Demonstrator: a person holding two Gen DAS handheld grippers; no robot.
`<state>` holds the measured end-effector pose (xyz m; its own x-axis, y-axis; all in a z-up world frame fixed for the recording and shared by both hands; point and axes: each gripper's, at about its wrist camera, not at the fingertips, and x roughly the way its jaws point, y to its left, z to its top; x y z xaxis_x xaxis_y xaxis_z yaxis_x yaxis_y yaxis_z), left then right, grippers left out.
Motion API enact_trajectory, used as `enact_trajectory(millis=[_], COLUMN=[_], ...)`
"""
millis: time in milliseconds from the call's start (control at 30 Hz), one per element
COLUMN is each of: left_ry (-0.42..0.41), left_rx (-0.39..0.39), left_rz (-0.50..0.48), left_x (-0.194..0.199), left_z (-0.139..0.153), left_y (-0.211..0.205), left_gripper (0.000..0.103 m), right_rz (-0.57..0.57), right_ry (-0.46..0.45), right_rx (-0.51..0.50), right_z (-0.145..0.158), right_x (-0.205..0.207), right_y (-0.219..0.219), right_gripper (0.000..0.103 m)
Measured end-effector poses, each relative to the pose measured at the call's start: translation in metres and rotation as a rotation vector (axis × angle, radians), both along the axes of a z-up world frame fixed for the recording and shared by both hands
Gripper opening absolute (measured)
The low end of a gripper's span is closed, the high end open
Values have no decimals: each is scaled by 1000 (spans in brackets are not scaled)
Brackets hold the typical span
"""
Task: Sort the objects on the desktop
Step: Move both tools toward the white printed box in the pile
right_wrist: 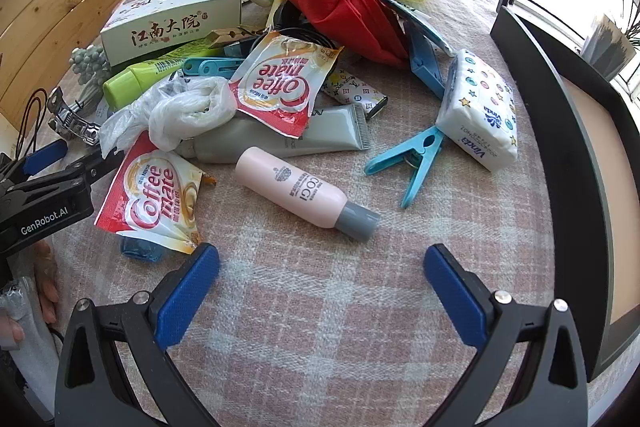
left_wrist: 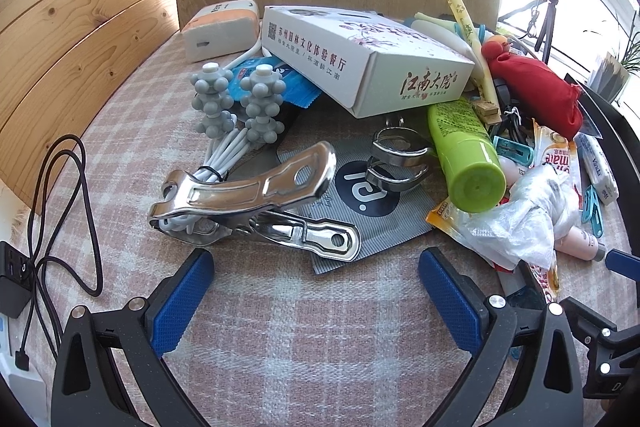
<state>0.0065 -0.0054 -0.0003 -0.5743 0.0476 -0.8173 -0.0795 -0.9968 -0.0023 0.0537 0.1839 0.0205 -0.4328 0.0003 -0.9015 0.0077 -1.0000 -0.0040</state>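
In the right wrist view, two "Coffee mate" sachets lie in the clutter: one (right_wrist: 150,193) at lower left, another (right_wrist: 282,83) upside down at centre. A pink bottle (right_wrist: 306,195) with a grey cap reads "COGI" and lies just ahead of the right gripper (right_wrist: 322,293), apart from it. A "Vinda" tissue pack (right_wrist: 482,109) sits at right, a blue clothespin (right_wrist: 412,163) touching its lower corner. The white carton (right_wrist: 172,19) at upper left carries "江南大院". The left gripper's body, at the left edge, reads "GenRobot.AI".

In the left wrist view, the same carton (left_wrist: 360,59) sits at top centre, a green bottle (left_wrist: 466,155) lying below its right end. A large steel clamp (left_wrist: 256,199) lies just ahead of the left gripper (left_wrist: 316,303).

Both grippers are spread wide over the plaid cloth (right_wrist: 340,347), holding and touching nothing.
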Motion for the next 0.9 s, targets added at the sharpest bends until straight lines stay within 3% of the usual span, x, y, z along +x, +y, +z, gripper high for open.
enact_trajectory(millis=[100,267,433,700,900], left_ry=[-18,-103,-173,-47,46], left_rx=[-3,-15,-12,-31,-55], left_rz=[-7,-1,125,299,367], left_x=[-1,-12,-11,18,47], left_z=[1,2,14,101,156], left_y=[2,-1,-11,5,30], left_gripper=[103,103,97,96,97], right_rz=[0,62,138,348,454], right_ry=[-34,20,68,152,175], right_rx=[-10,-14,-57,-100,-124], right_z=[4,27,62,132,163], right_x=[5,18,15,-2,-26], right_y=[-3,-9,-7,17,30], right_gripper=[103,102,90,90,90])
